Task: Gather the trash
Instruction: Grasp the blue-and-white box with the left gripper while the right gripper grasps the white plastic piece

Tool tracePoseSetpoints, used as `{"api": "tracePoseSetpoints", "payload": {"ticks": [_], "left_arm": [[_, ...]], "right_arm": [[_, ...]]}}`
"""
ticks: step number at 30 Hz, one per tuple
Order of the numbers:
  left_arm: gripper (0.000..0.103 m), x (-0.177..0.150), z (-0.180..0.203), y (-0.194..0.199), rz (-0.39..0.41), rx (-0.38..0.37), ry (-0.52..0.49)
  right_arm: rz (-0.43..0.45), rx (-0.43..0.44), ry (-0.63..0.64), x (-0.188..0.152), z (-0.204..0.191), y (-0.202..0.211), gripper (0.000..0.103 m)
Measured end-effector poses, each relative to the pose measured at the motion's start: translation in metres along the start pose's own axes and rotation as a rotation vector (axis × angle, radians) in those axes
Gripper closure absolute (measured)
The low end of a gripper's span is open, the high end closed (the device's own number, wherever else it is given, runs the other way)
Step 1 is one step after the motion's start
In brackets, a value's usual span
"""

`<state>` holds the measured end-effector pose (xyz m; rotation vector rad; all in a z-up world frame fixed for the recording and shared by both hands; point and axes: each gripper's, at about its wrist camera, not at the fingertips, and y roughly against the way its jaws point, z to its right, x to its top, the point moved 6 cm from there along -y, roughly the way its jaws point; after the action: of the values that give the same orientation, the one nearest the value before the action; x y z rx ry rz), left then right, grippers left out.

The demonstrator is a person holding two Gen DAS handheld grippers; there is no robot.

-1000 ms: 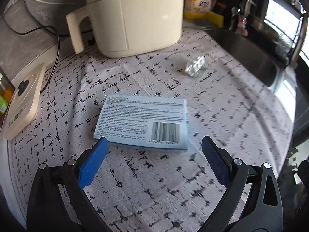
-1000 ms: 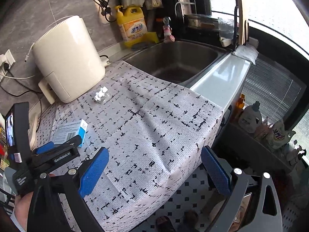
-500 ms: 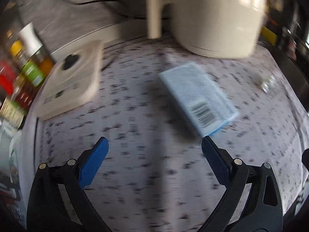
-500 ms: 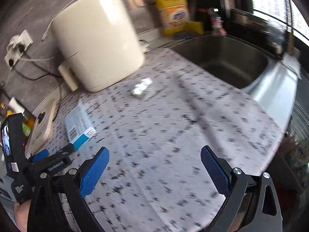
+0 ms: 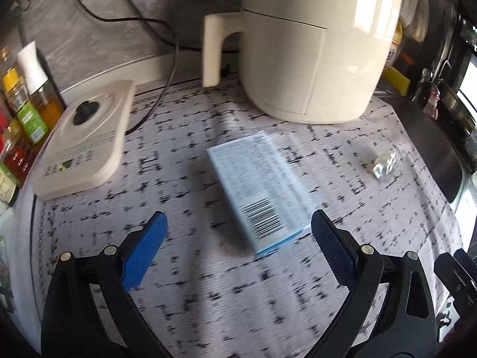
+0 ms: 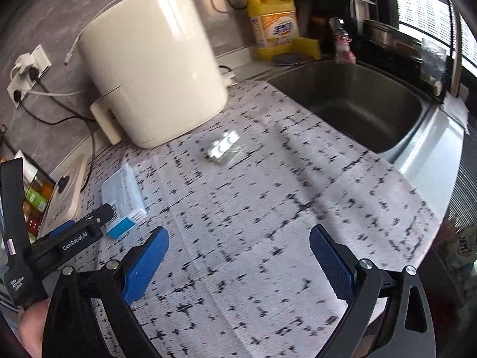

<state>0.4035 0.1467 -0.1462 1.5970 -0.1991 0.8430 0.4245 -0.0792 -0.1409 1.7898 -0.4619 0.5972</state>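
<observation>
Patterned tabletop [image 5: 208, 283] under me: my left tool [image 5: 238, 250] gapes empty before the blue box [image 5: 259, 188]; my right tool [image 6: 238, 262] hangs open, blister pack [image 6: 223, 147] ahead.

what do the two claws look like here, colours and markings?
Both match: the left claw and right claw have black plastic frames with triangular cut-outs, silver pivot bolts, and blue ribbed finger pads. Seen from the right wrist view, the left claw's body carries white "GenRobot.AI" lettering, plus further small white text too small to read. No cables or sleeves show.
</observation>
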Motion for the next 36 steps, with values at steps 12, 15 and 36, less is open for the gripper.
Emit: {"api": "tracePoseSetpoints", "payload": {"ticks": [12, 15, 36], "left_arm": [[0.007, -0.004, 0.019, -0.040, -0.069, 0.053, -0.014], [0.031, -0.004, 0.016, -0.042, -0.073, 0.060, -0.004], [0.032, 0.042, -0.023, -0.030, 0.051, 0.167, 0.061]], "right_arm": [[0.014, -0.016, -0.014, 0.010, 0.009, -0.005, 0.010], [0.013, -0.003, -0.009, 0.014, 0.005, -0.012, 0.011], [-0.001, 0.103, 0.028, 0.054, -0.039, -0.083, 0.022]]}}
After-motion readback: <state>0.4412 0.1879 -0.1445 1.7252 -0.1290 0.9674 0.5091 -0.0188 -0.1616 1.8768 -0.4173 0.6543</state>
